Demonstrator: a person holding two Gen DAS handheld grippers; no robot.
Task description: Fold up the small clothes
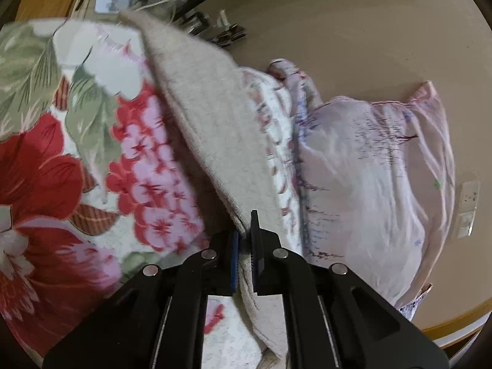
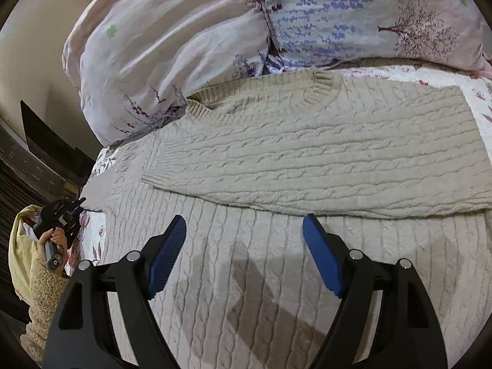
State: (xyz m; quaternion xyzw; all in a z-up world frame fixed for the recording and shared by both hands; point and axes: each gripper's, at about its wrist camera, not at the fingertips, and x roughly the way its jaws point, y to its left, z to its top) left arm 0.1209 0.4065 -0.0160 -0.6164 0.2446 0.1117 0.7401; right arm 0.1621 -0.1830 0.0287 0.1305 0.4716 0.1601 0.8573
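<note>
The sweater (image 2: 307,153) lies flat on the floral bedspread (image 1: 61,153), its long axis running across my right view, collar toward the pillows (image 2: 184,46), one sleeve folded over the body. My left gripper (image 1: 245,240) is clenched on its edge at the far left. My right gripper (image 2: 244,243) hangs spread above the lower body, grasping nothing.

Home bedroom: pillows (image 2: 172,46), floral quilt (image 1: 61,153).
</note>
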